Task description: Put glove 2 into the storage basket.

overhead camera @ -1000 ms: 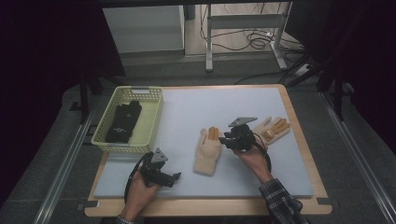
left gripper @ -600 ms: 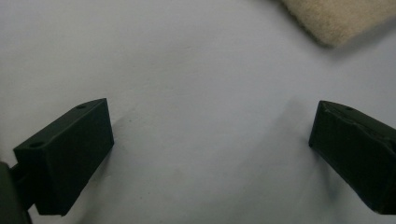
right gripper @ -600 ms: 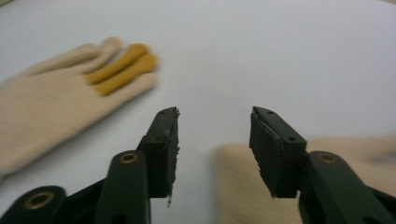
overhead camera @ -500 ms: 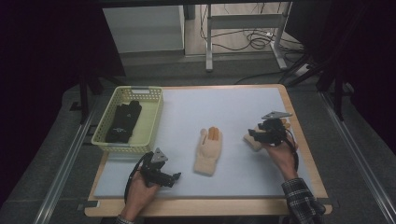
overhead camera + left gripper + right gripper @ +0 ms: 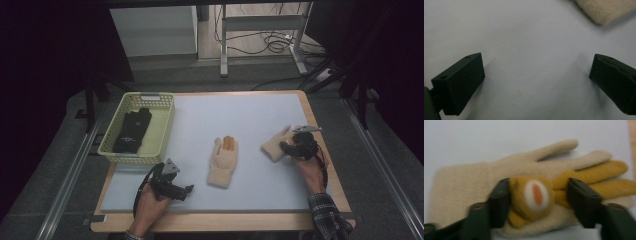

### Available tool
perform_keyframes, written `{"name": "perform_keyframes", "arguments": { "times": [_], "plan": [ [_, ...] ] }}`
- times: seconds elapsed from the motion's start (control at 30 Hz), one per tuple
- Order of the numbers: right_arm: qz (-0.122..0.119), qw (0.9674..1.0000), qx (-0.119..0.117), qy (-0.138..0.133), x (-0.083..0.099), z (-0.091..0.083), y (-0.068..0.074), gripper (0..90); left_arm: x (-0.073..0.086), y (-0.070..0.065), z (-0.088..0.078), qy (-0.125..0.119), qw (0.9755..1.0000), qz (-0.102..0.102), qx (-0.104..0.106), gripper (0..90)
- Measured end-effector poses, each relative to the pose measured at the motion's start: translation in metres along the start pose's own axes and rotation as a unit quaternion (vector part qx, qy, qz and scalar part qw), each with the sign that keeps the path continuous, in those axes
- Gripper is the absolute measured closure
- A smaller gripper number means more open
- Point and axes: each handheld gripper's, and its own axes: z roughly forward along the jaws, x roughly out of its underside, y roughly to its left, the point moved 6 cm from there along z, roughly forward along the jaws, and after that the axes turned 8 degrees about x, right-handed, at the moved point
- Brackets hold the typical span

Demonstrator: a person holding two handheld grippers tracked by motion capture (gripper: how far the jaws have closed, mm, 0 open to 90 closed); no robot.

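High view: right gripper (image 5: 292, 147) lies over the cream glove (image 5: 274, 146).

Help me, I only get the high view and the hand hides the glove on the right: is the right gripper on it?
Observer: The right gripper has its jaws either side of a round orange patch on the glove. They have just been closing, and a firm pinch isn't clear yet.
Operator: Is the left gripper carrying anything?
Observer: No. The left gripper stands wide open over bare mat, with the other glove beyond its jaws.
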Motion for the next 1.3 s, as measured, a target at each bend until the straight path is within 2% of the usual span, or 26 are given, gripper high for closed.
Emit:
{"name": "perform_keyframes", "arguments": {
  "times": [0.1,0.17,0.23,0.3,0.4,0.5,0.6,0.63,0.7,0.73,0.9,0.97,1.0,1.03,1.1,1.13,1.17,1.23,1.27,1.3],
  "plan": [
    [-0.009,1.0,-0.001,-0.001,-0.003,-0.007,0.004,62.1,0.0,0.0,0.0,0.0,1.0,0.0,0.0,0.1],
    [-0.017,0.9998,0.002,0.009,-0.004,-0.009,0.006,63.0,0.0,0.0,0.0,0.0,1.0,0.0,0.0,0.1],
    [-0.026,0.9996,0.002,0.006,-0.006,-0.013,0.007,63.2,0.0,0.0,0.0,0.0,1.0,0.0,0.0,0.1],
    [-0.014,0.9998,-0.01,-0.009,-0.009,-0.02,0.009,63.3,0.0,0.0,0.0,0.0,1.0,0.0,0.0,0.1],
    [-0.014,0.9996,-0.017,-0.018,-0.014,-0.025,0.011,63.3,0.0,0.0,0.0,0.0,1.0,0.0,0.0,0.1],
    [-0.03,0.9984,-0.029,-0.037,-0.025,-0.039,0.02,63.3,0.0,0.0,0.0,0.0,1.0,-0.001,0.0,0.1],
    [-0.033,0.9975,-0.04,-0.048,-0.031,-0.046,0.025,63.2,0.0,0.0,0.0,0.0,1.0,-0.001,0.0,0.1],
    [-0.033,0.9964,-0.053,-0.058,-0.035,-0.052,0.029,63.3,0.0,0.0,0.0,0.0,1.0,-0.001,0.0,0.1],
    [-0.035,0.9954,-0.062,-0.064,-0.038,-0.055,0.032,63.3,0.0,0.0,0.0,0.0,1.0,-0.001,0.0,0.1],
    [-0.043,0.9925,-0.083,-0.078,-0.045,-0.064,0.042,63.2,0.0,0.0,0.0,0.0,1.0,-0.001,0.0,0.1],
    [-0.065,0.9846,-0.125,-0.103,-0.058,-0.082,0.07,63.2,0.0,0.0,0.0,0.001,1.0,0.0,0.0,0.1],
    [-0.082,0.9792,-0.149,-0.112,-0.063,-0.088,0.087,63.1,0.0,0.0,0.0,0.0,1.0,0.001,0.0,0.1],
    [-0.082,0.9792,-0.149,-0.112,-0.063,-0.088,0.087,63.1,0.0,0.0,0.0,0.0,1.0,0.0,0.0,0.1],
    [-0.098,0.9743,-0.166,-0.118,-0.067,-0.091,0.101,63.2,0.0,0.0,0.0,0.0,1.0,0.0,0.0,0.1],
    [-0.115,0.9678,-0.187,-0.123,-0.069,-0.093,0.117,63.1,0.0,0.0,0.0,0.001,1.0,0.002,0.0,0.1],
    [-0.115,0.9678,-0.187,-0.123,-0.069,-0.093,0.117,63.1,0.0,0.0,0.0,0.001,1.0,0.002,0.0,0.1],
    [-0.133,0.9606,-0.209,-0.127,-0.072,-0.095,0.135,63.1,0.0,0.0,0.0,0.0,1.0,0.001,0.0,0.1],
    [-0.147,0.9542,-0.227,-0.128,-0.073,-0.095,0.147,63.1,0.0,0.0,0.0,0.0,1.0,0.001,0.0,0.1],
    [-0.147,0.9542,-0.227,-0.128,-0.073,-0.095,0.147,63.1,0.0,0.0,0.0,0.0,1.0,0.001,0.0,0.1],
    [-0.165,0.9466,-0.247,-0.127,-0.073,-0.095,0.163,63.1,0.0,0.0,0.0,0.0,1.0,0.0,0.0,0.1]
  ]
}}
